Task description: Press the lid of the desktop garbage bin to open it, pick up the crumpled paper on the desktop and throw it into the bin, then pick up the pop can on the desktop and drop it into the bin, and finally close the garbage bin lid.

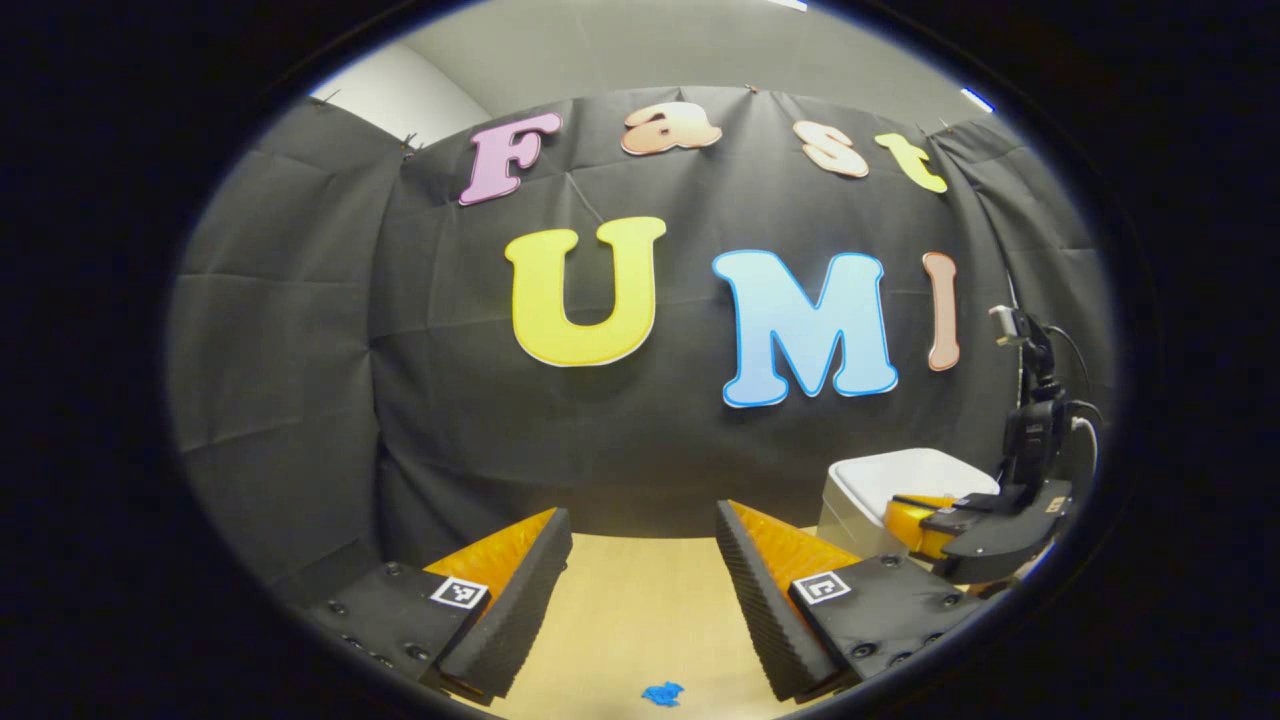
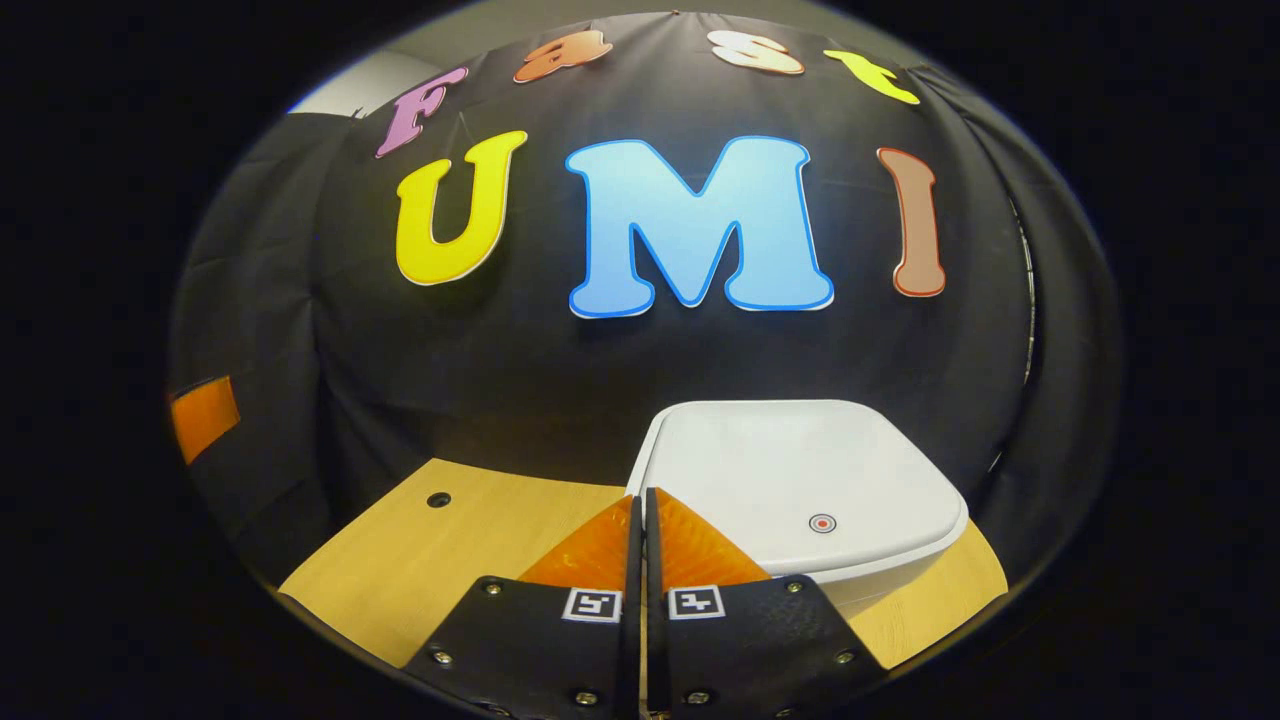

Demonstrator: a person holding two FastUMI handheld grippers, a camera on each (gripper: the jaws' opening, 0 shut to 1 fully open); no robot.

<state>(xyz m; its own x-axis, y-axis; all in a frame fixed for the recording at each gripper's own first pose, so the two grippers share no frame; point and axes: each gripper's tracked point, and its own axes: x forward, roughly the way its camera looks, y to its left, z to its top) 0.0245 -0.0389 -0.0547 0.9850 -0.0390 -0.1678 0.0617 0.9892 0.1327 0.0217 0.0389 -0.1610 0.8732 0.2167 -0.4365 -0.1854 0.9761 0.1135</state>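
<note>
Right gripper point(image 2: 641, 520) has its two fingers pressed flat together with nothing between them, tips sitting at the near left edge of the white plastic desktop bin point(image 2: 800, 470) — whether they touch the closed lid I can't tell. So I'd say it's either the opening press or the final close. Next move probably calls for lining the tips up with the small red-ringed button point(image 2: 822, 522) on the lid, off to the right. Left gripper point(image 1: 643, 560) is spread wide and empty above the light wooden desktop point(image 1: 640, 620). A small blue scrap point(image 1: 662, 693) lies below it — nothing blocks the bin.
</note>
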